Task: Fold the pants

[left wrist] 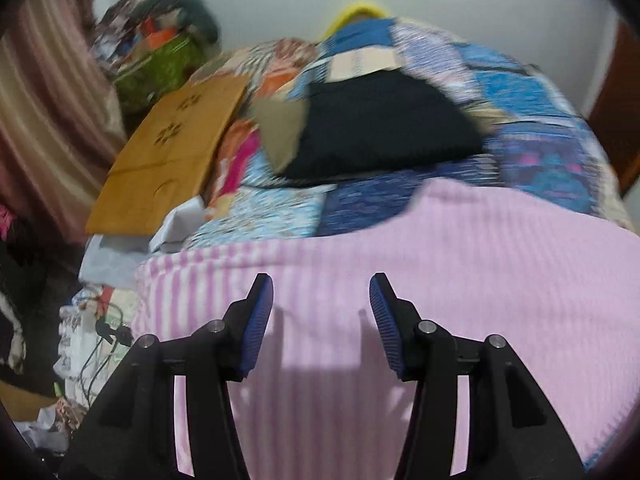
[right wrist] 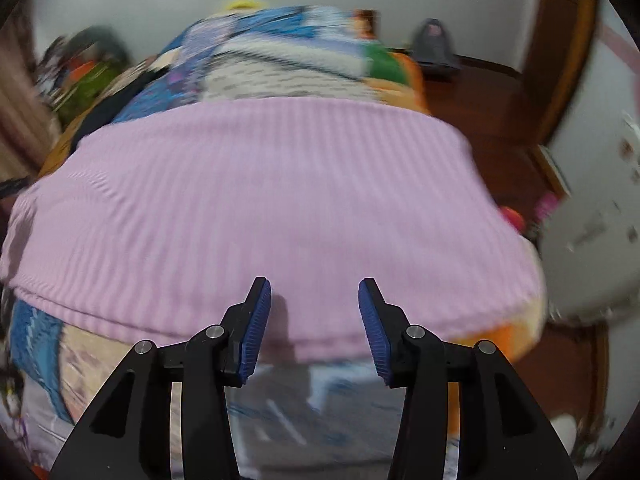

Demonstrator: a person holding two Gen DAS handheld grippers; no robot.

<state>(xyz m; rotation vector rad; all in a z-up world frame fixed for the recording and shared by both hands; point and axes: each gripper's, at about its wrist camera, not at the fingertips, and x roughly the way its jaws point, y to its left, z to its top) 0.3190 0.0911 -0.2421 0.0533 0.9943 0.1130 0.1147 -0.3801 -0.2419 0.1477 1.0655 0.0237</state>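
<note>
Lying spread across a bed covered by a patchwork quilt (left wrist: 276, 208), the pink ribbed pants (left wrist: 460, 264) fill the space just ahead of and beneath both tongs. The left tongs (left wrist: 321, 292) hang over the cloth with jaws apart and nothing between them; only their shadow falls on the fabric. The right tongs (right wrist: 314, 294) are likewise parted and empty, poised above the near hem of the pants (right wrist: 280, 208), where quilt shows just below the edge.

Beyond the left tongs, past the far edge of the pink cloth, sits a dark folded garment (left wrist: 380, 132), and off to the left of it a brown paper bag (left wrist: 172, 152).

The fabric looks like a soft, light knit: it should drape and sag when lifted, bunch easily, and offer no stiffness to push against. The ribbing probably gives the blue pads decent friction. Pinching a hem or corner looks wiser than the flat middle, where a grip could catch the quilt underneath. Both views are motion-blurred, so seams and the waistband cannot be made out.
</note>
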